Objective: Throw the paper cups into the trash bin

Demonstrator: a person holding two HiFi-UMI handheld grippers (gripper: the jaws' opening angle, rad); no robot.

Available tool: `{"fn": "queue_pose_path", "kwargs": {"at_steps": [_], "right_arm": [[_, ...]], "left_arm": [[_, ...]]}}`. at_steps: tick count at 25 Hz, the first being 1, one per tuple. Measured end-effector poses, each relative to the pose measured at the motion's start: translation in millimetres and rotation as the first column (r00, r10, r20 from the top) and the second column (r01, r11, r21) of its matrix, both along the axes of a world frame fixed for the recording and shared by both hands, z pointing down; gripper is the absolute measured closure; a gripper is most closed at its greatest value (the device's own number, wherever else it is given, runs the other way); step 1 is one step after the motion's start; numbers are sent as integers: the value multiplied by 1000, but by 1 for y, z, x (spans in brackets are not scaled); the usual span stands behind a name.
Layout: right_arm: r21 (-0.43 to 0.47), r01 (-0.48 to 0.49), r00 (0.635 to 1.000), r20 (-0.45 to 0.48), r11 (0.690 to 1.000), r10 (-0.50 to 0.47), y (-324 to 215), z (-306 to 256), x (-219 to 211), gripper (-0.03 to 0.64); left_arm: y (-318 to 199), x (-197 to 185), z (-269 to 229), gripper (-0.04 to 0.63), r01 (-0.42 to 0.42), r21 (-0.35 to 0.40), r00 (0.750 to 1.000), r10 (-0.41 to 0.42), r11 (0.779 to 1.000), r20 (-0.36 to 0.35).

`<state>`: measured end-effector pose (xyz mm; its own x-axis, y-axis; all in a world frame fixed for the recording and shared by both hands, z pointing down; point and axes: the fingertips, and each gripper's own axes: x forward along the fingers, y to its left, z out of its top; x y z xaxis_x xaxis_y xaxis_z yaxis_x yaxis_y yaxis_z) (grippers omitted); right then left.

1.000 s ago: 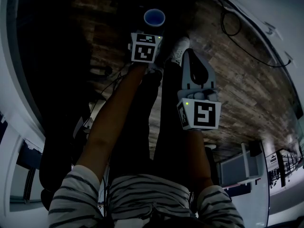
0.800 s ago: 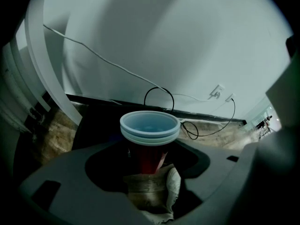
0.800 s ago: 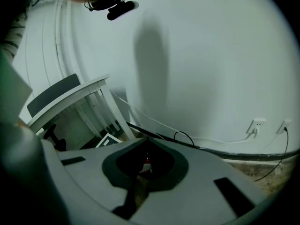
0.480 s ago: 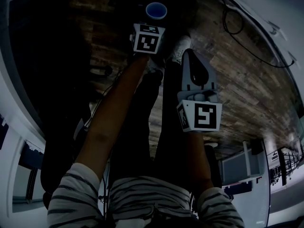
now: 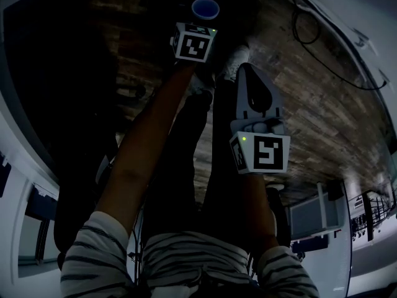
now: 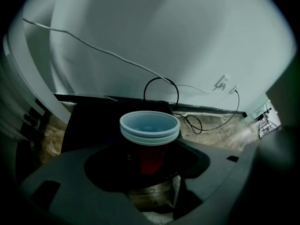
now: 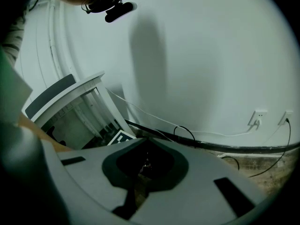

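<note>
A stack of red paper cups point(image 6: 150, 130) with pale rims sits upright in the cut-out between my left gripper's point(image 6: 151, 165) jaws, which are shut on its red body. From the head view, the cups' point(image 5: 205, 9) round mouth shows just beyond that gripper's point(image 5: 202, 23) marker cube, at the end of an outstretched arm. Under the cups lies a black mass point(image 6: 93, 121); whether it is the trash bin I cannot tell. My right gripper point(image 5: 249, 74) hangs lower and nearer to the body, its jaws together with nothing between them point(image 7: 140, 172).
Wooden floor point(image 5: 310, 110) spreads below, with a black cable point(image 5: 304, 30) looped on it. A white wall with sockets point(image 6: 224, 82) and trailing cables stands behind. A white rack point(image 7: 79, 102) is at the right gripper's left. The person's shoe point(image 5: 233, 64) is beside the right gripper.
My left gripper, with the cups in it, has reached farther out and down, toward the top of the head view. The right gripper has stayed where it was.
</note>
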<state>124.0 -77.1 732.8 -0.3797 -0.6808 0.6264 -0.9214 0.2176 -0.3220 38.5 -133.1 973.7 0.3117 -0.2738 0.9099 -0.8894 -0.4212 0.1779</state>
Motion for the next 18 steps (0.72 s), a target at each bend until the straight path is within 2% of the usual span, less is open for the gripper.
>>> {"fn": "queue_pose_path", "kwargs": {"at_steps": [18], "right_arm": [[-26, 0, 1000, 6, 1000, 1, -8, 13, 1, 598]], "left_arm": [[-23, 11, 26, 304, 13, -42, 1000, -12, 999, 19]]}}
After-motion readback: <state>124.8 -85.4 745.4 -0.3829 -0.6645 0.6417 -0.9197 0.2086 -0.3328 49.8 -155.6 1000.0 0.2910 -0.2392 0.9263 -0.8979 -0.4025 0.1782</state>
